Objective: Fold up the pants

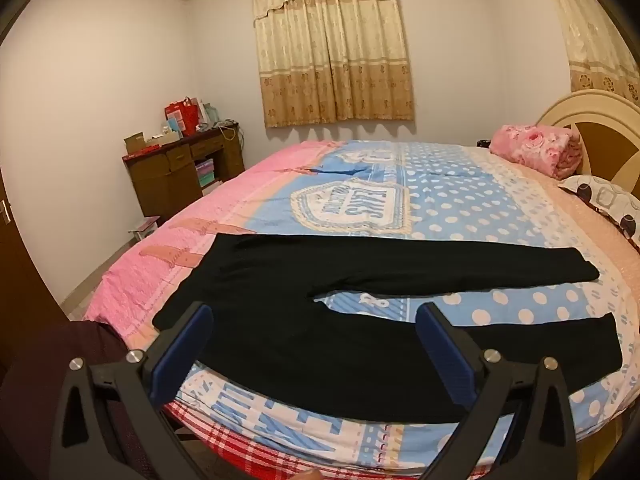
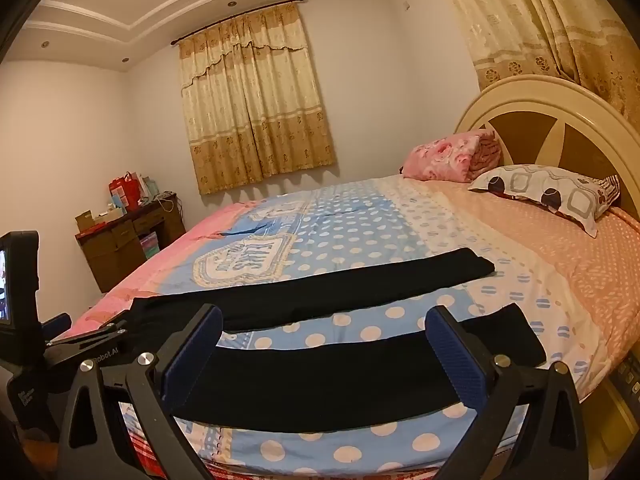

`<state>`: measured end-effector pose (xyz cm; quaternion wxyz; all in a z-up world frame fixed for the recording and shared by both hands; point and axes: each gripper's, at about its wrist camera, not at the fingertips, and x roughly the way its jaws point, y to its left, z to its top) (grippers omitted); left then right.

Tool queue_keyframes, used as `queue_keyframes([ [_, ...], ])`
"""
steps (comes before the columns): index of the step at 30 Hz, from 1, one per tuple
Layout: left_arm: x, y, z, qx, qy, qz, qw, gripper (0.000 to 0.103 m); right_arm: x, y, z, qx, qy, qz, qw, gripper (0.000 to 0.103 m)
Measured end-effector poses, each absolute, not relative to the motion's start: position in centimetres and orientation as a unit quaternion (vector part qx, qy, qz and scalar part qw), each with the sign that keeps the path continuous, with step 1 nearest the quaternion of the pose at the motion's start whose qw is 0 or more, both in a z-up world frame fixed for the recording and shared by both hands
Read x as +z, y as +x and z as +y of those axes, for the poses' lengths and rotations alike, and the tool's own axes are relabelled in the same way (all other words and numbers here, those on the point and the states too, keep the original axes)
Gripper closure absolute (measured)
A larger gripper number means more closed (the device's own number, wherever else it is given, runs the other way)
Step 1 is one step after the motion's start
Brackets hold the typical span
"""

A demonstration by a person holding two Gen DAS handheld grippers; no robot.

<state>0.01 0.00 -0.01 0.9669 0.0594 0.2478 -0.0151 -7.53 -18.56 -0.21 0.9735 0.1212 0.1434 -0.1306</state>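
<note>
From the left wrist view, we see our left gripper [image 1: 316, 344] at the bottom of the frame, jaws spread wide and empty. The black pants [image 1: 320, 300] lie flat across the middle, on the dotted bedspread [image 1: 440, 208], legs running toward the right.

From the right wrist view, our right gripper [image 2: 324, 348] hangs released at lower centre, above the nearer leg. The left gripper [image 2: 60, 340] shows at the left edge.
</note>
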Motion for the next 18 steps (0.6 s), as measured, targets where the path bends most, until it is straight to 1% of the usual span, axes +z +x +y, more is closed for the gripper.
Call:
queue_keyframes([
  [11,-0.1,-0.2,0.0,-0.018,0.048,0.258,0.965,0.000,-0.4,-7.0,-18.3,-0.135,0.124,0.147,0.972,0.001],
  [14,-1.1,-0.1,-0.6,-0.020,0.051,0.258,0.965,0.000,-0.3,-7.0,-18.1,-0.137,0.125,0.146,0.972,0.001],
  [18,-1.1,-0.3,-0.9,-0.022,0.054,0.257,0.965,0.000,-0.7,-6.9,-18.8,-0.131,0.125,0.153,0.971,0.001],
])
